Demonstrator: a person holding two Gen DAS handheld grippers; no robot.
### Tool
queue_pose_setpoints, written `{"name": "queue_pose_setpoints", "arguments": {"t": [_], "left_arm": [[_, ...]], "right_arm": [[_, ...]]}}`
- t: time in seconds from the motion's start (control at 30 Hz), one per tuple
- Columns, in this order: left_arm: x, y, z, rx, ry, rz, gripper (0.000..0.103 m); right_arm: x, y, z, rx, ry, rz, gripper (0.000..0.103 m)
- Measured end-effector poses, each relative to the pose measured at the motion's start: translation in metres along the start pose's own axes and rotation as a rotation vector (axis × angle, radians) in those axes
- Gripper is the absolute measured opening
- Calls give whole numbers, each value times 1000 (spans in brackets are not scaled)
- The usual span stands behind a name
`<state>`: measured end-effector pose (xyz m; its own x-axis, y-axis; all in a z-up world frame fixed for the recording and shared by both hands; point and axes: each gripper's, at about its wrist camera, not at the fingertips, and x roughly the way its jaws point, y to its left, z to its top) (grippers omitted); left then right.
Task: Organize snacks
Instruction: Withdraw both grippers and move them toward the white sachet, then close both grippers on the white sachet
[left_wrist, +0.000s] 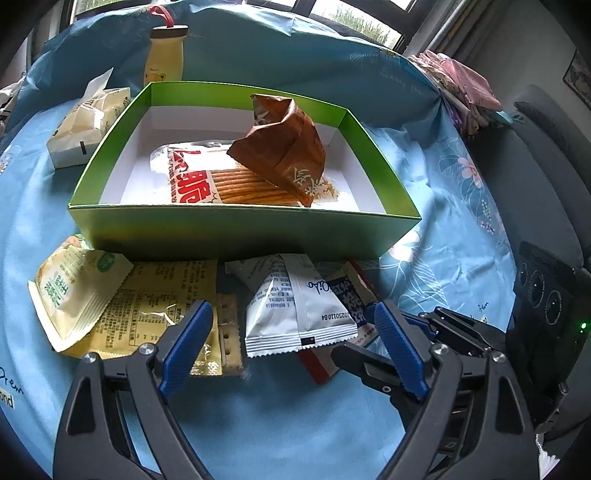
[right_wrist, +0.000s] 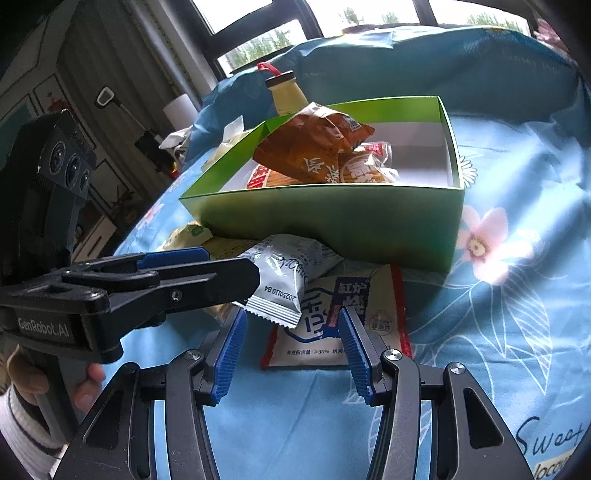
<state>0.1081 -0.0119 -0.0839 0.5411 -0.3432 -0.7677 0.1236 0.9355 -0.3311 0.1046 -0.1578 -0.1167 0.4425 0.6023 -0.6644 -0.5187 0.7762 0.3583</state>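
We judge the white packet (left_wrist: 295, 306) light, crinkly, slippery; take its crimped end. Left tool (left_wrist: 291, 334) wide open, right tool (right_wrist: 291, 354) half-open, both empty.

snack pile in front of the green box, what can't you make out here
- Red-edged packet: its far end lies under the white packet in both views.
- Yellow printed packet: the left gripper finger and a green-and-cream bag cover parts; its print is too small to read.
- Stick biscuit pack in the green box: the brown bag covers its right side.
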Motion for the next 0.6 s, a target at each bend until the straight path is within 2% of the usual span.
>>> {"name": "queue_pose_setpoints", "arguments": {"t": [0.27,0.4,0.57,0.6], "left_arm": [[9,-2,3,7,18,-1,89],[15,-2,6,-1,27,-14,86],[19,4,6,-32,47,-23,67],[20,6,6,-40,54,-26,67]], "right_arm": [[8,-3,3,15,5,22,53],[13,-2,6,24,0,55,53],[22,1,10,20,-2,86,53],[24,2,12,22,-4,97,53]]}}
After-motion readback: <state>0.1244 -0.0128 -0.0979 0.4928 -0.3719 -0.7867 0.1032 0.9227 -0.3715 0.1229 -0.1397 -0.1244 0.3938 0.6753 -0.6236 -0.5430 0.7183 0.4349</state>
